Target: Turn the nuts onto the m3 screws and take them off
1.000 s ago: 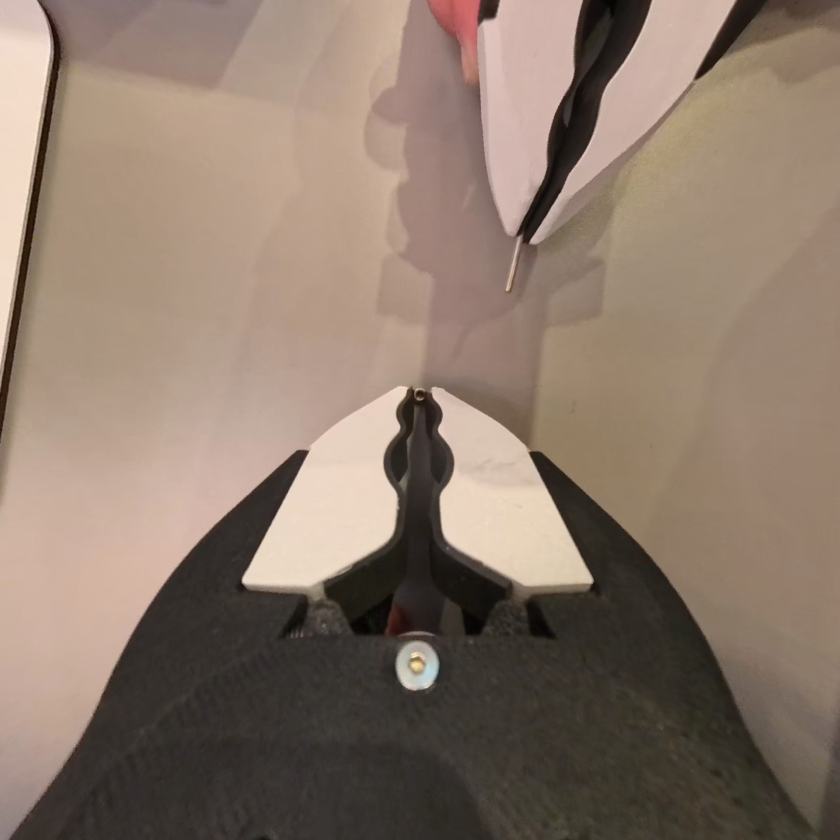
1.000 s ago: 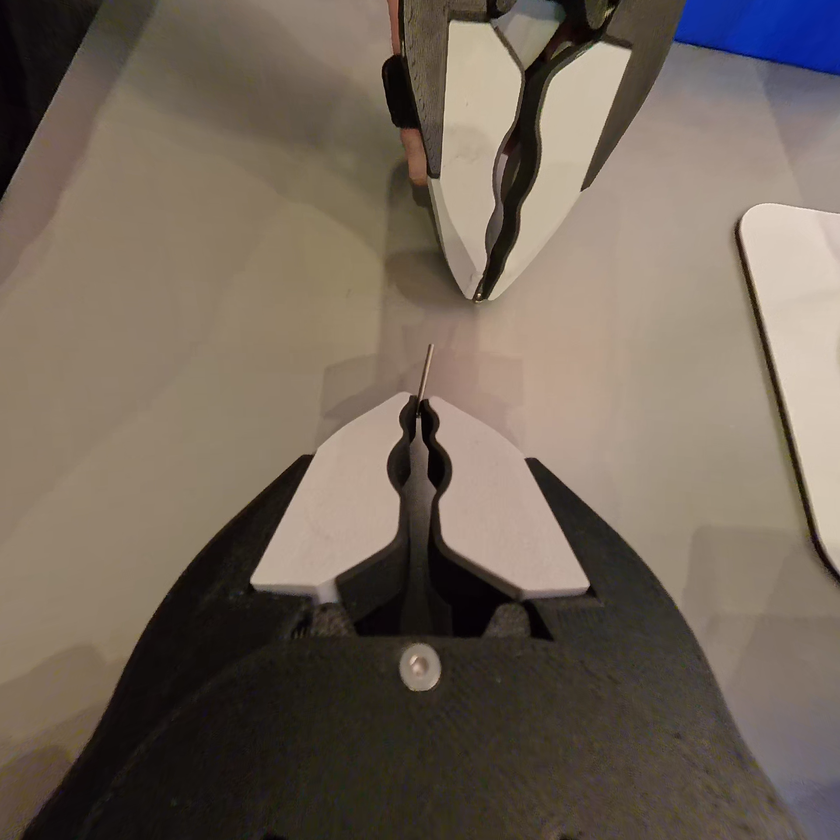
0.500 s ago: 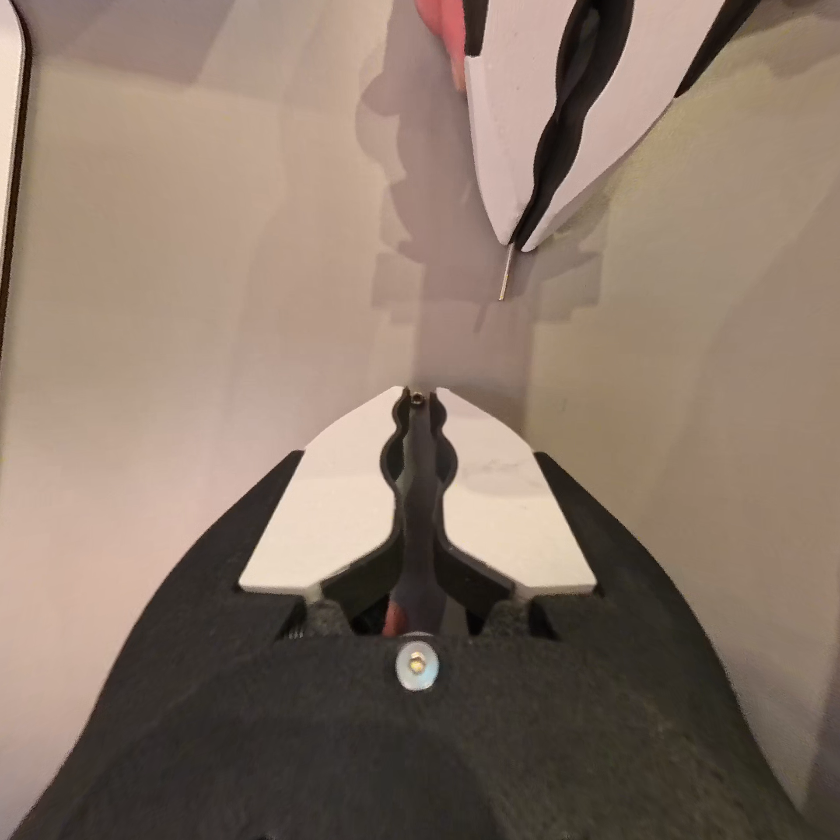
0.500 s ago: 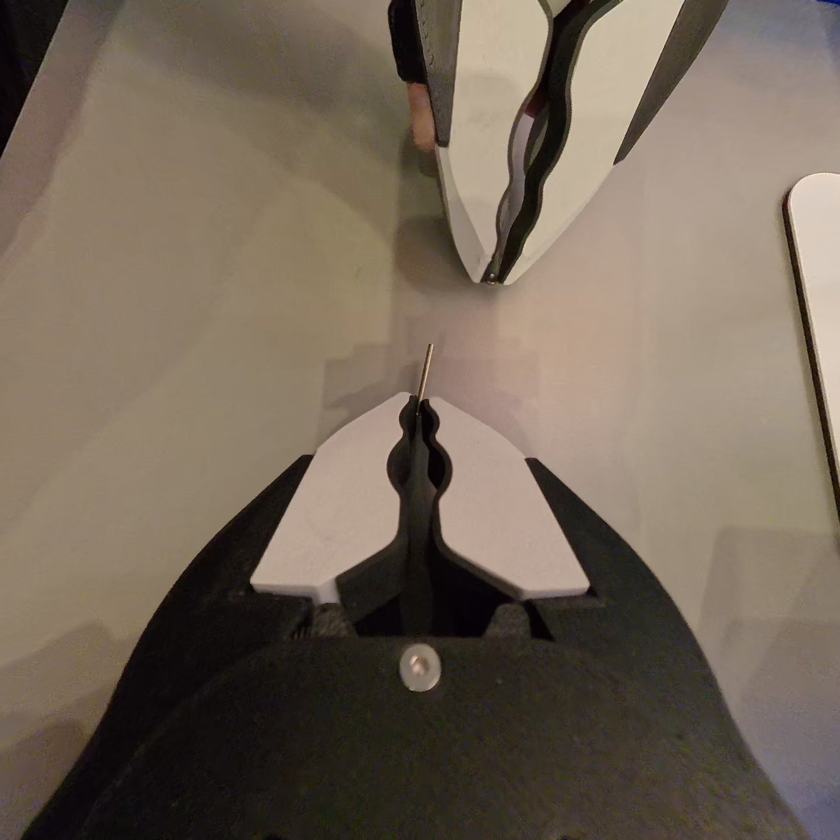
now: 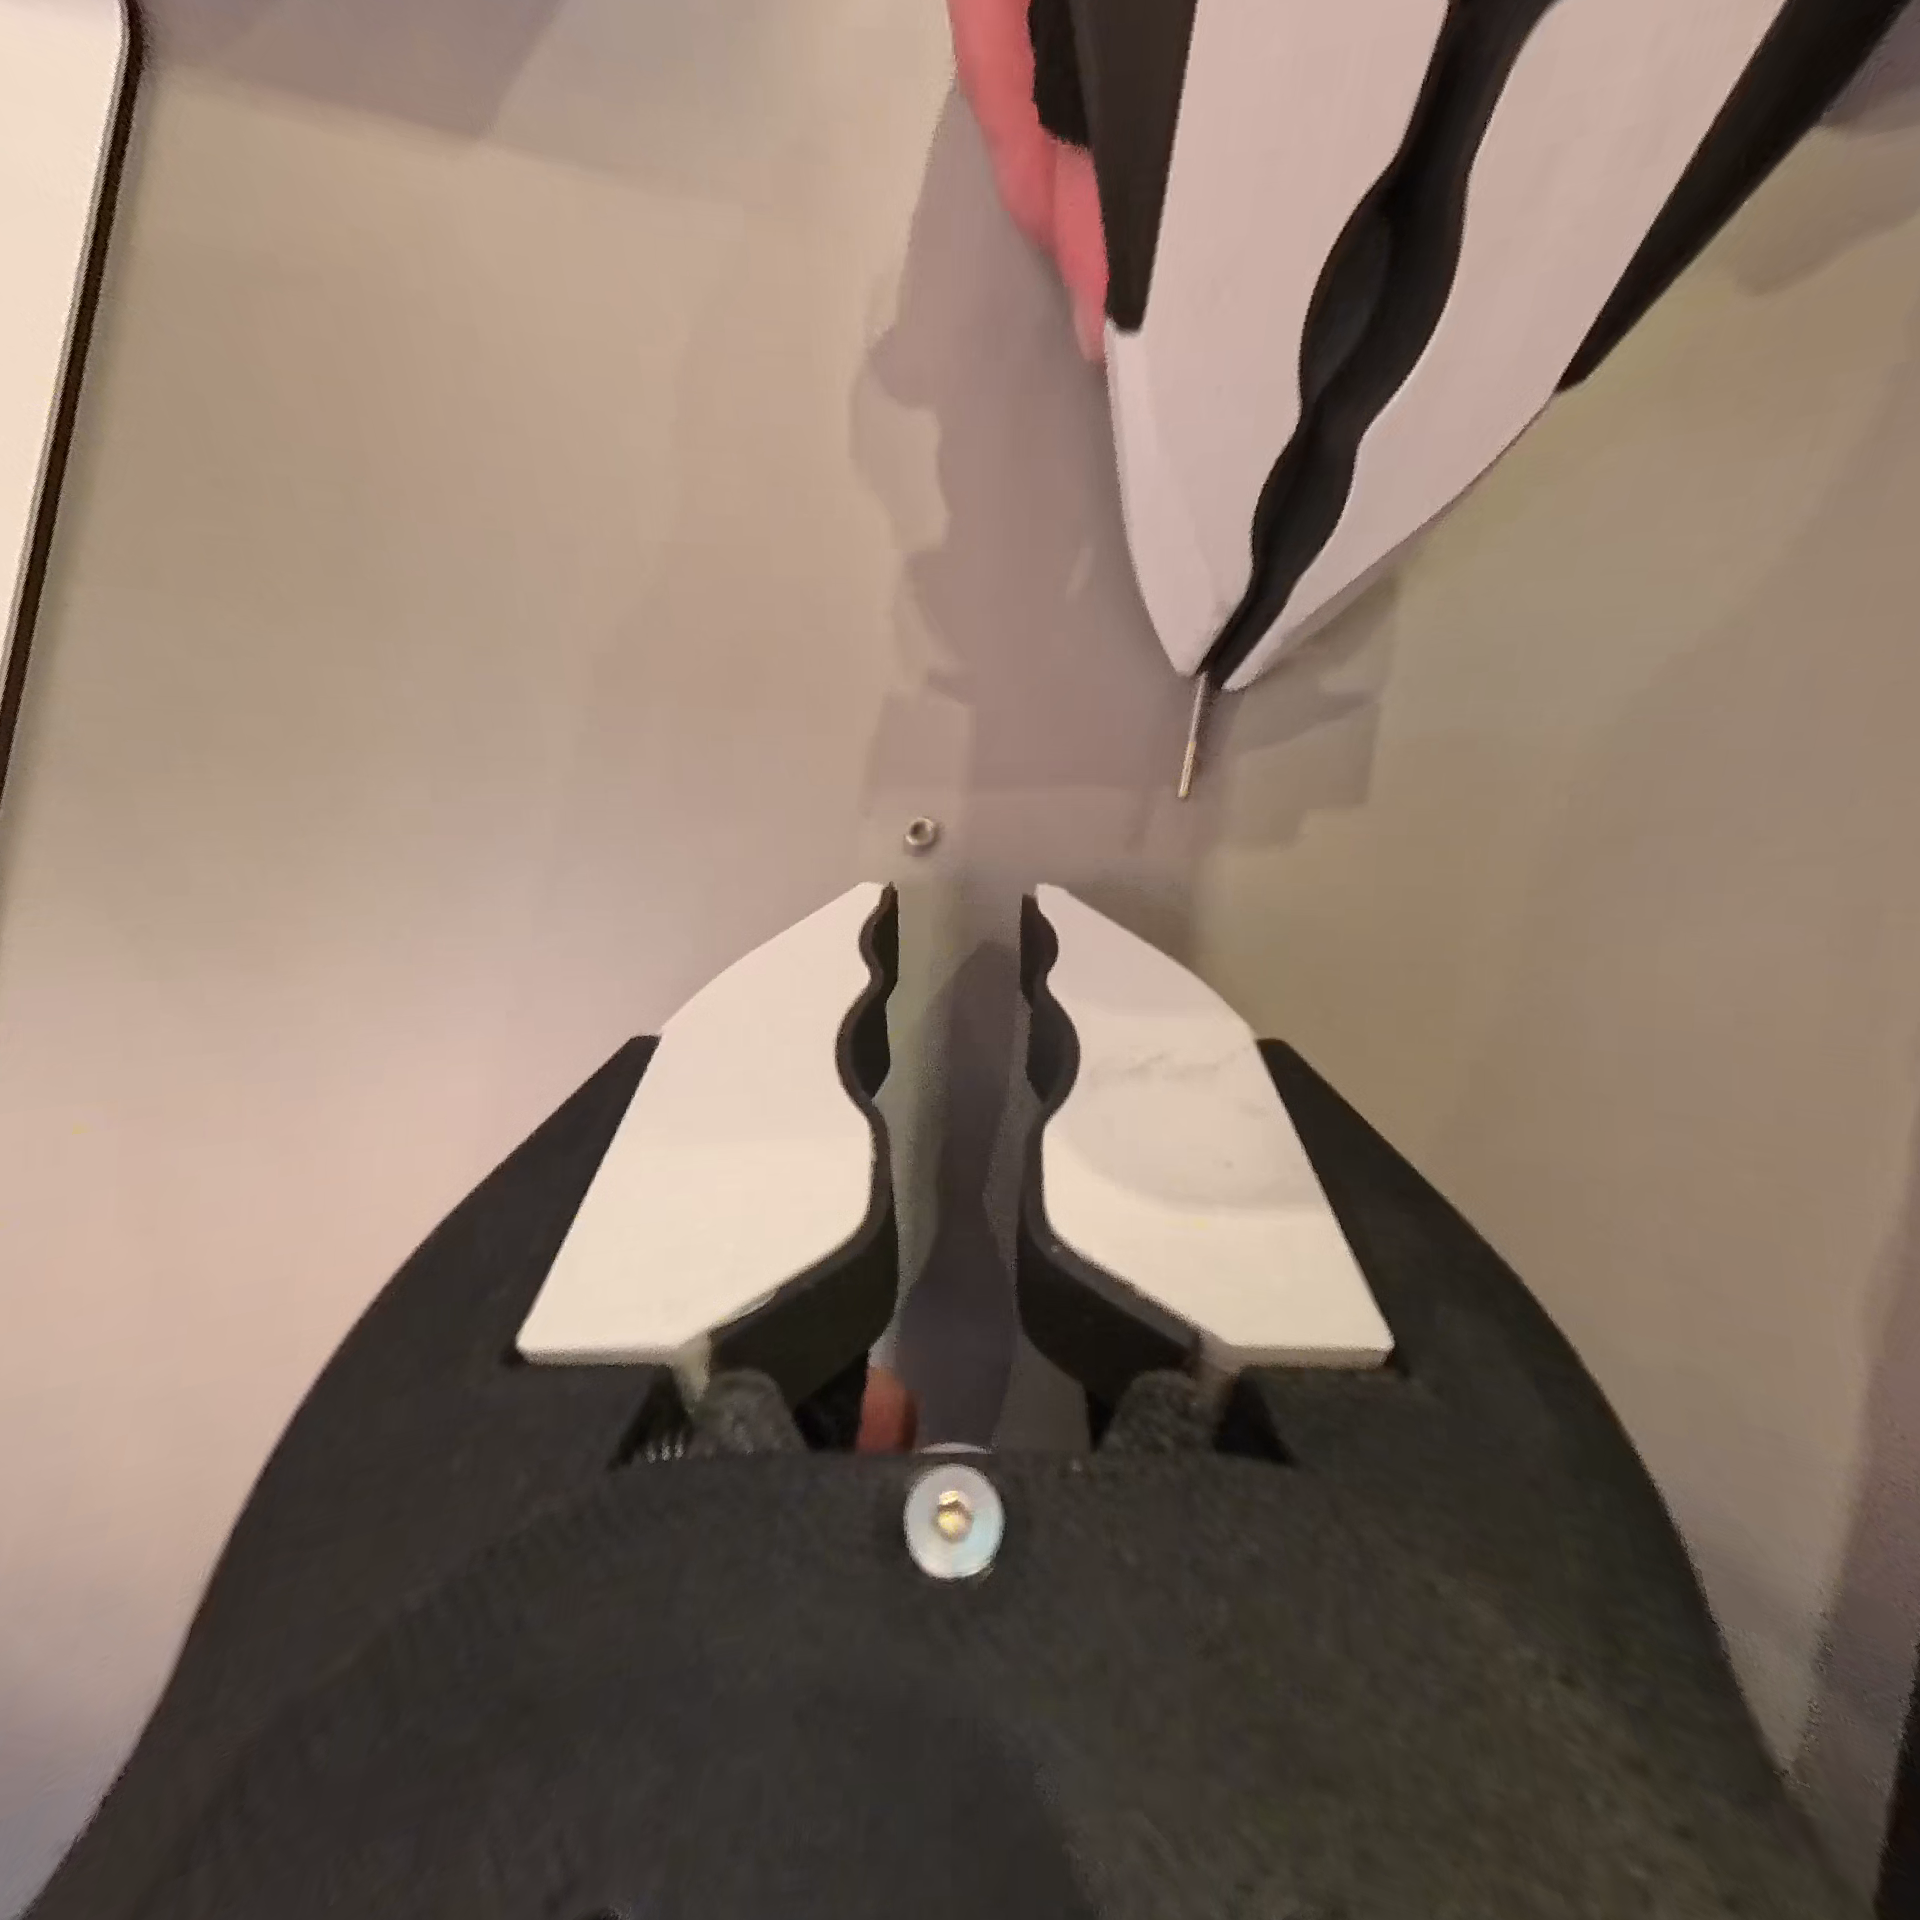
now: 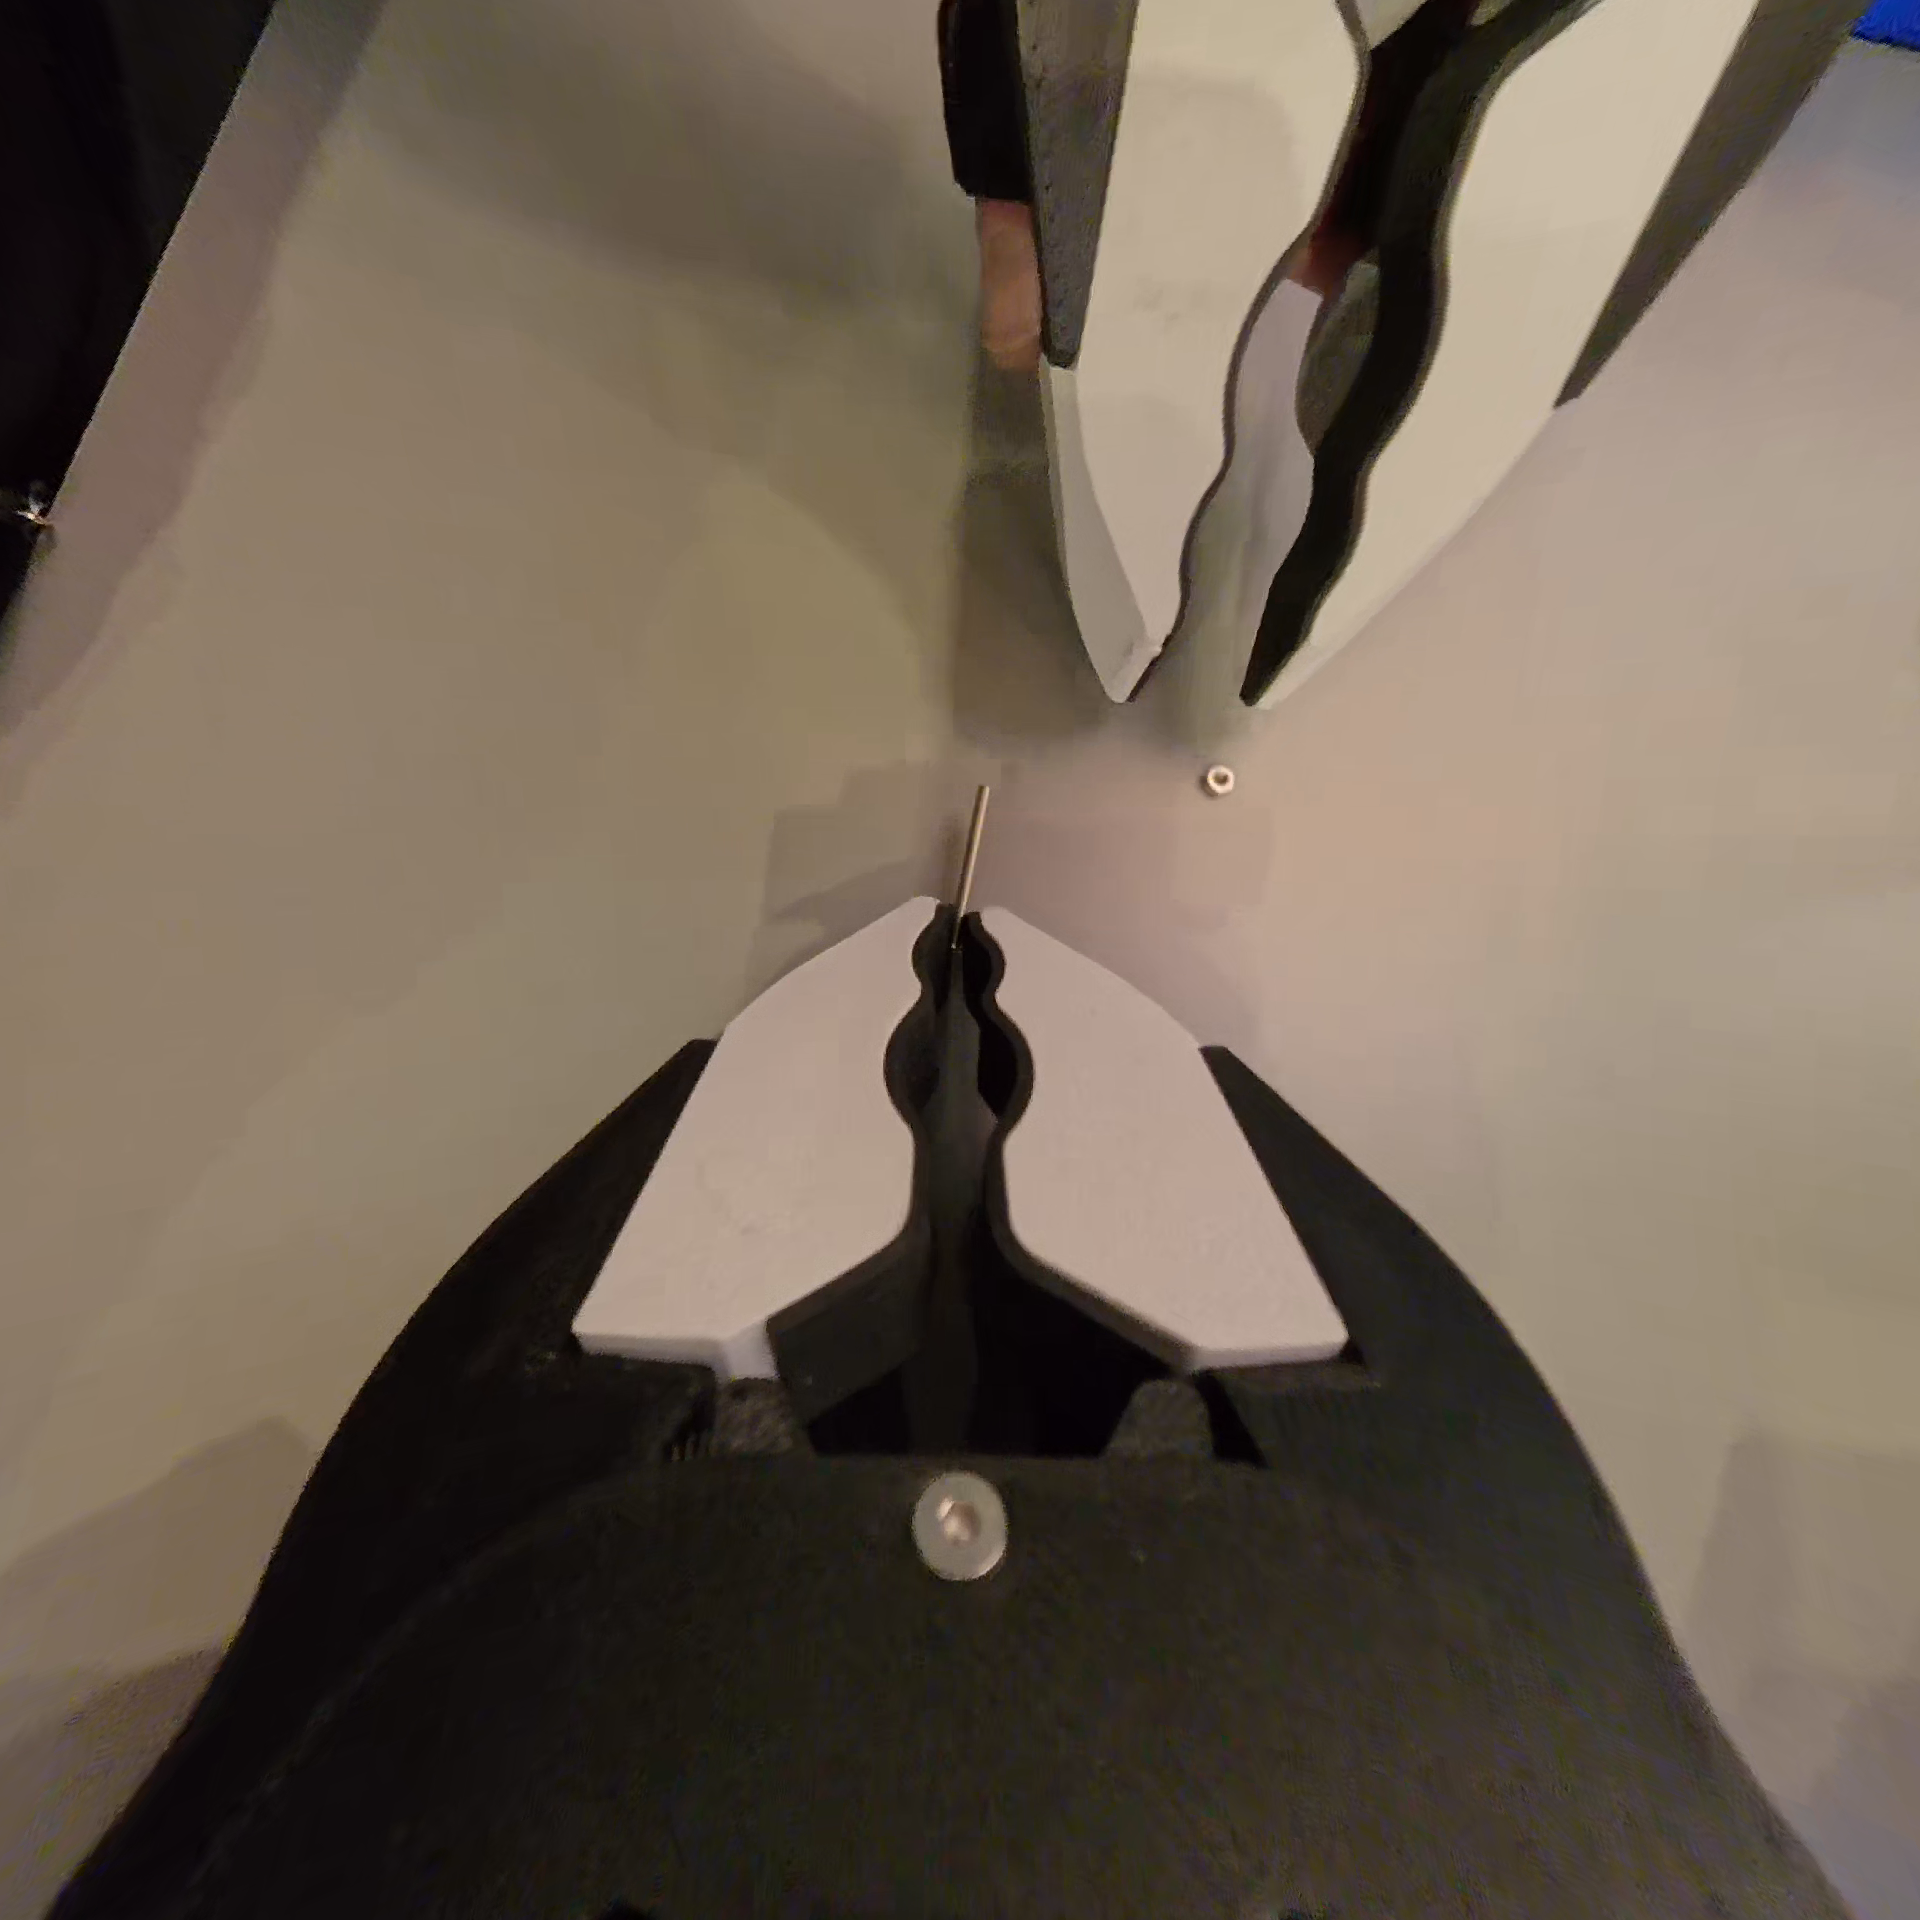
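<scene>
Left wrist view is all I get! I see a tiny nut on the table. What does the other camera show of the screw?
Observer: The right gripper is shut on the screw, pinching only its back end at the very fingertips.
Operator: Is anything behind my gripper?
Observer: A blue thing in the far corner, past the open left gripper.
Operator: And the table's side?
Observer: The table ends at a dark edge on the right gripper's left.
</scene>
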Motion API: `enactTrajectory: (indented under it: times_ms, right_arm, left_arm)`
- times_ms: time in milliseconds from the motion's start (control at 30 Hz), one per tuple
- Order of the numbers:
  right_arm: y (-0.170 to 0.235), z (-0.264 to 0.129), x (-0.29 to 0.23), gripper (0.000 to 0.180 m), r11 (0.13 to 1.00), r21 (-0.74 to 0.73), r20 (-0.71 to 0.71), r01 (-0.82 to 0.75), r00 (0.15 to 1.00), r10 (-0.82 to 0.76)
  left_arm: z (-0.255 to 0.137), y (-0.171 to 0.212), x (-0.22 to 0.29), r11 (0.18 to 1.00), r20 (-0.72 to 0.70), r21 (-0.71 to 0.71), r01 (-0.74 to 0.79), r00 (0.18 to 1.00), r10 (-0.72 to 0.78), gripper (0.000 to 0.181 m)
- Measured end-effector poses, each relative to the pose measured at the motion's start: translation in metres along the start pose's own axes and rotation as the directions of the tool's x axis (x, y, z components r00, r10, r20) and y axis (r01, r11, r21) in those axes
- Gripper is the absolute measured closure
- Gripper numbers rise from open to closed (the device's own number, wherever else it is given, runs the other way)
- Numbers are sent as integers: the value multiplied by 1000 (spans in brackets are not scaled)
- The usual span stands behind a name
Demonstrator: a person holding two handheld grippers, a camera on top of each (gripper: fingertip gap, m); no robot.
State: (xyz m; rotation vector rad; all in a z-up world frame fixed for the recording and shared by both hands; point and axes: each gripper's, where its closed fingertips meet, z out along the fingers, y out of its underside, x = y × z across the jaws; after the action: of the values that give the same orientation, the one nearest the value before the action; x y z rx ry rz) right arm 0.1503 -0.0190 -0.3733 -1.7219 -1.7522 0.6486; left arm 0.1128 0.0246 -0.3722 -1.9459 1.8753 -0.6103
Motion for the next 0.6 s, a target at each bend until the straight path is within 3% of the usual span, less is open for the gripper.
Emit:
enactTrajectory:
  times_ms: [33, 167, 267, 433, 600]
  right_arm:
    - [-3, 2, 0, 177, 1000, -4, 0, 21, 1000, -21]
    - [-21, 0, 7, 178, 997, 73, 0, 5, 1000, -5]
    - [-37, -10, 16, 178, 980, 189, -12, -63, 998, 67]
    - [-62, -31, 32, 178, 903, 399, -24, -158, 983, 183]
    - [-89, -47, 45, 178, 778, 582, 4, -237, 957, 289]
  left_arm:
    - [-2, 0, 2, 1000, -1, 7, 4, 1000, -4, 159]
    - [-13, -4, 12, 998, -4, 64, 17, 1000, -17, 160]
    - [-27, -19, 15, 971, -23, 215, 102, 995, -100, 159]
    - [-59, -43, 3, 823, -105, 496, 278, 960, -261, 155]
    - [-80, -72, 10, 691, -228, 642, 332, 943, -242, 159]
